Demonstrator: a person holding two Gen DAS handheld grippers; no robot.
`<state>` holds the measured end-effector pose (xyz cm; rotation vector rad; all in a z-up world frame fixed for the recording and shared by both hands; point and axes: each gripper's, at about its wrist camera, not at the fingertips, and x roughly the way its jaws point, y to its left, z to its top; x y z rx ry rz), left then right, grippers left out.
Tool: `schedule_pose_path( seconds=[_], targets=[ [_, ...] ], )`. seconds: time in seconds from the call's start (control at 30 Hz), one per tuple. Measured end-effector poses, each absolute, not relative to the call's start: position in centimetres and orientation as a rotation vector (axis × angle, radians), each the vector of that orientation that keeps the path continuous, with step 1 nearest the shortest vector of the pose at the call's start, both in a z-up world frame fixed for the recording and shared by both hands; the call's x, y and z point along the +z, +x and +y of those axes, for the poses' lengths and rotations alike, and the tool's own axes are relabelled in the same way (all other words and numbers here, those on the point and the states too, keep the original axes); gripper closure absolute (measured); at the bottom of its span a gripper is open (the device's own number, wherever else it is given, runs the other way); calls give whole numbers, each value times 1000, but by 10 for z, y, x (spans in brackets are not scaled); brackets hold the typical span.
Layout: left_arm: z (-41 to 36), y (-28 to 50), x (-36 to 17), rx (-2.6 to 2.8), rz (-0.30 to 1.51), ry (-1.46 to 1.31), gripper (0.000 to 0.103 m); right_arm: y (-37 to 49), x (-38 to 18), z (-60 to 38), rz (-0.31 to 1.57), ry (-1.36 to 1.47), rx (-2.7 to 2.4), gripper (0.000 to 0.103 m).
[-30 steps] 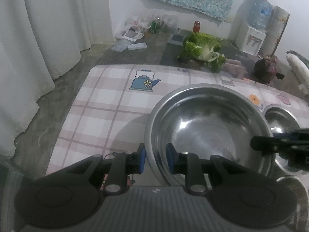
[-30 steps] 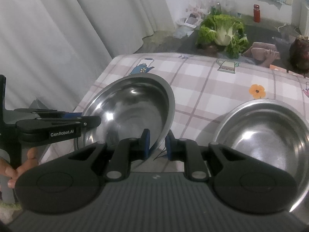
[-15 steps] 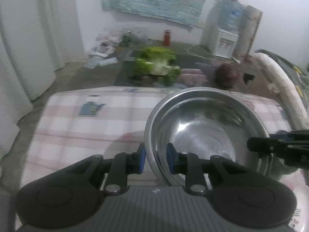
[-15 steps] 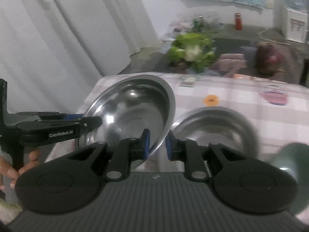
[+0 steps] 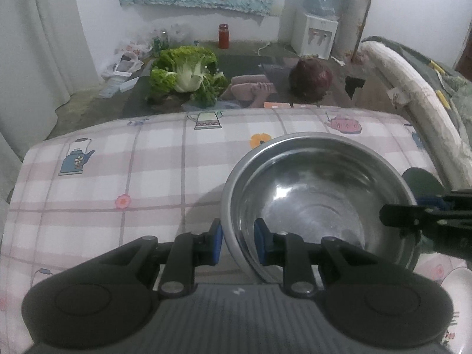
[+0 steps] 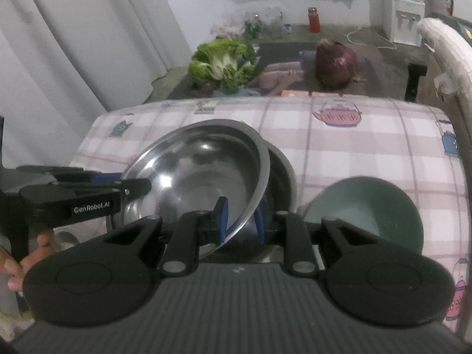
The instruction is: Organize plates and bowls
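A large steel bowl (image 5: 318,194) is held by both grippers, one on each side of its rim. My left gripper (image 5: 236,240) is shut on its near rim in the left wrist view. My right gripper (image 6: 240,221) is shut on the opposite rim; the bowl (image 6: 203,171) hangs tilted over a second steel bowl (image 6: 283,174) standing on the checked tablecloth (image 6: 354,144). A green bowl (image 6: 365,209) sits to the right of them; its edge also shows in the left wrist view (image 5: 421,180). A white dish (image 5: 457,283) peeks in at the lower right.
The table's far edge drops to a floor with a big leafy cabbage (image 5: 188,73), a dark red round vegetable (image 5: 309,79), a red bottle (image 5: 223,36) and a water dispenser (image 5: 314,35). White curtains (image 6: 73,44) hang on the left. A rolled mat (image 5: 413,103) lies to the right.
Both grippers carried the large steel bowl to the right across the table. It now hangs over the second steel bowl, and the green bowl has come into view.
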<state>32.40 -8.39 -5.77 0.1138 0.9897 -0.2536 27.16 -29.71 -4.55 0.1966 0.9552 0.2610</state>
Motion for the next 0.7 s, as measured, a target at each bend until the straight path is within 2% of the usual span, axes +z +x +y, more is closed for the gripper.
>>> schedule_pose_path(
  seconds=[0.2, 0.37, 0.47, 0.53, 0.7],
  targets=[
    [-89, 323, -62, -259, 991, 128, 79, 275, -57, -298, 967, 191, 245, 83],
    [-92, 320, -59, -263, 972, 133, 78, 277, -63, -298, 981, 190, 233, 78],
    [-93, 316, -56, -264, 964, 136, 76, 277, -65, -299, 973, 197, 234, 70],
    [-91, 315, -53, -262, 959, 137, 72, 276, -64, -299, 967, 202, 231, 56],
    [-87, 307, -43, -256, 944, 132, 65, 276, -64, -301, 965, 228, 244, 48]
  ],
)
